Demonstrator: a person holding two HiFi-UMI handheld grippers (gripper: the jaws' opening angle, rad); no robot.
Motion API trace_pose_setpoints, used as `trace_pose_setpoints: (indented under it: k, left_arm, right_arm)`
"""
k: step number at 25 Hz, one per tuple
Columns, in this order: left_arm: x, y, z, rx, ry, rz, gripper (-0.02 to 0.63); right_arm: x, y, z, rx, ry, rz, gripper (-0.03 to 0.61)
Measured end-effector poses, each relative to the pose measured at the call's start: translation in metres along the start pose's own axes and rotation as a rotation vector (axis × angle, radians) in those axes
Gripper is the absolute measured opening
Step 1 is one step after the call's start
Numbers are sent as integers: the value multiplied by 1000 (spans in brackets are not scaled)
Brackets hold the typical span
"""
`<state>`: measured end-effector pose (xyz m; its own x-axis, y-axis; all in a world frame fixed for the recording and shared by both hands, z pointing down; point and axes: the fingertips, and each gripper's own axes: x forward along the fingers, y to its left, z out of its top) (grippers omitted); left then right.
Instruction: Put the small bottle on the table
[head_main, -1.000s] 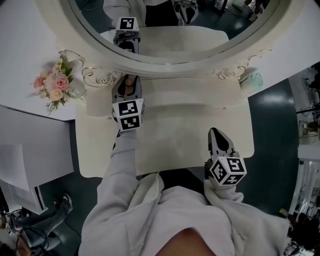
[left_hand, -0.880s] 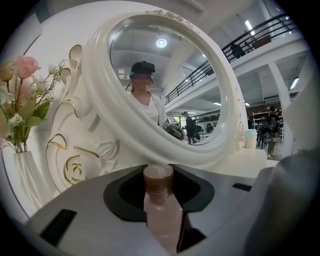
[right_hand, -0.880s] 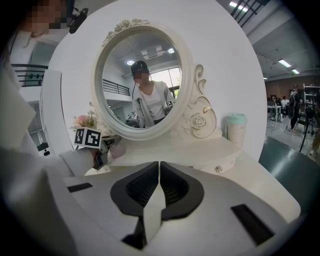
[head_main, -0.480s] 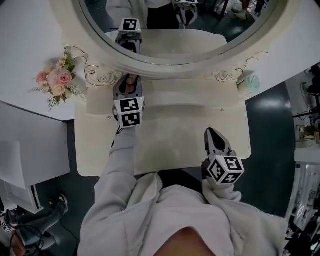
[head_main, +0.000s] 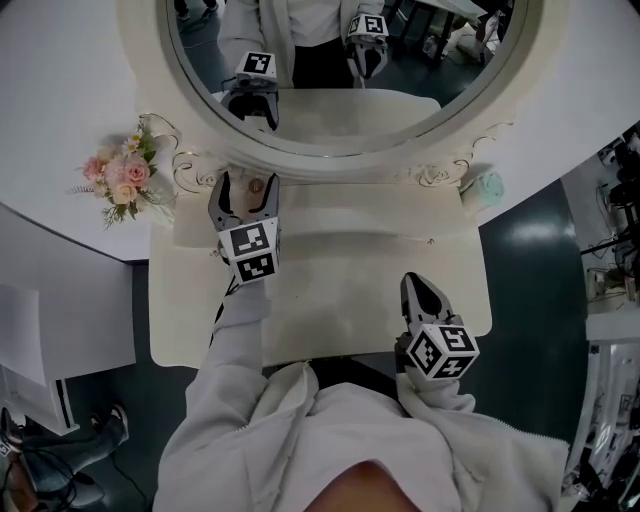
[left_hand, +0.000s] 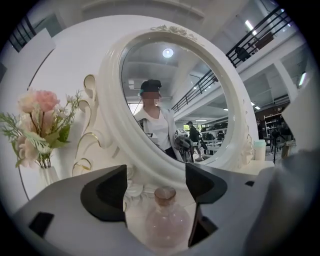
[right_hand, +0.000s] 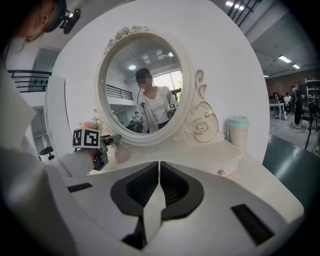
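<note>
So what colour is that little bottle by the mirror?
Pale pink bottle with a brownish stopper, clearest in the left gripper view.

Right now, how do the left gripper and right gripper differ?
The left gripper has just been opening, jaws wide around the small bottle without pressing it; the right gripper is shut, empty. The left gripper is by the mirror; the right gripper near the table's front edge. Both carry marker cubes.

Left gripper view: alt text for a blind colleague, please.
The left tongs, jaws just opened wide, flank a small pink bottle standing on the dressing table without gripping it. Behind rise an oval white mirror and, left, pink flowers.
</note>
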<state>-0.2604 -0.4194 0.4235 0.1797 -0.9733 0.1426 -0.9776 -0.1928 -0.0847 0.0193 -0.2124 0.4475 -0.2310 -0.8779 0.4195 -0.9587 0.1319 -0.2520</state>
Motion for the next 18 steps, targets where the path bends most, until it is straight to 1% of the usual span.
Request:
trace_pose_setpoints:
  k: [2,5,12,18]
  left_arm:
    - [-9,0,12,5,-24,7,364]
    - [-20,1,27,-29,-36,-4,364]
    - [-46,-1,36,-66,11,-56,364]
    - [-77,-16,41,-87,34,-136,364]
  right_arm:
    - [1,0,2,3,-7,12,35]
    - [1,0,3,11,-18,30,35]
    - [5,-1,5,47,-50,66,35]
    - [10,-5,10,68,-77,88,35]
